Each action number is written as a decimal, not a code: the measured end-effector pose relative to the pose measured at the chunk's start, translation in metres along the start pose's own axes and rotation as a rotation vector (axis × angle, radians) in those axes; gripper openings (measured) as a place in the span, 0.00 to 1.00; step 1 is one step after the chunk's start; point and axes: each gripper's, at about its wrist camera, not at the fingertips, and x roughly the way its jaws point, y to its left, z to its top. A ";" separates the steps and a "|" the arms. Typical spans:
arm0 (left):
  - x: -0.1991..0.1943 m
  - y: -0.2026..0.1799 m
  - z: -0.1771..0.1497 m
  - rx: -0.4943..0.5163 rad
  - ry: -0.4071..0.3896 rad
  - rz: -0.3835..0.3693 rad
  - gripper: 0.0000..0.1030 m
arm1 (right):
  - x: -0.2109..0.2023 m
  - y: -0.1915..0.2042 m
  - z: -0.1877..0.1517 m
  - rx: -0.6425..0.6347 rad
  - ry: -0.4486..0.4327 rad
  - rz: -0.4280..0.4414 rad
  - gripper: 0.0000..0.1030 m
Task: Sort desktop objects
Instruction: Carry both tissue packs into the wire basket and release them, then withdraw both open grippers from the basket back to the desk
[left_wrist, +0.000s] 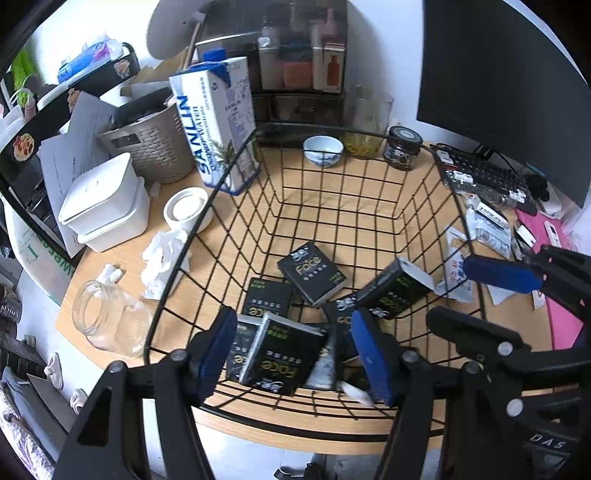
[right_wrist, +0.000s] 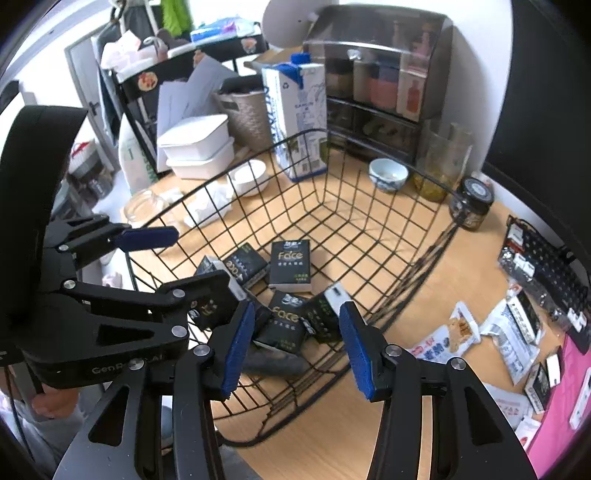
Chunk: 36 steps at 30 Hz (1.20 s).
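Setting: a wooden desk (left_wrist: 122, 254) crowded with items, seen from both wrist cameras.
Basket (left_wrist: 207, 206): black wire, open-topped, stood mid-desk; both grippers hung over its near rim.
Tissue packs (left_wrist: 312, 273): small black packs lettered "Face" lay in a loose heap on the basket floor, some flat, some tilted against one another.
Left gripper (left_wrist: 293, 354): pointed steeply down into the basket; blue pads stood apart, released, a tilted pack (left_wrist: 284, 362) below and between them, neither pad pressing on it.
Right gripper (right_wrist: 295, 347): also over the basket; jaws partly spread, gripping nothing, the heap visible between them lower down.
Carton (left_wrist: 218, 125): blue-and-white, upright just outside the basket's far-left corner.
Bowl (left_wrist: 323, 149): small, blue-and-white, beyond the basket's far wall.
Jar (left_wrist: 402, 147): dark, with a black lid, right of the bowl.
Glass (left_wrist: 365, 125): between bowl and jar, yellowish contents at its bottom.
White boxes (left_wrist: 103, 199): two stacked, left of the basket.
Clear jar (left_wrist: 107, 319): on its side near the desk's left edge.
Crumpled tissue (left_wrist: 162, 262): just beside the basket's left wall.
Snack packets (right_wrist: 491, 332): scattered on the desk right of the basket.
Keyboard (left_wrist: 487, 181): far right, under a dark monitor (left_wrist: 509, 74).
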 end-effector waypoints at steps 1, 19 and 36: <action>-0.001 -0.004 0.000 0.007 -0.003 -0.001 0.68 | -0.005 -0.003 -0.002 0.004 -0.007 -0.005 0.47; 0.003 -0.162 0.015 0.235 0.007 -0.115 0.79 | -0.085 -0.152 -0.081 0.255 -0.019 -0.187 0.48; 0.088 -0.310 0.018 0.523 0.077 -0.168 0.82 | -0.055 -0.272 -0.177 0.470 0.134 -0.264 0.48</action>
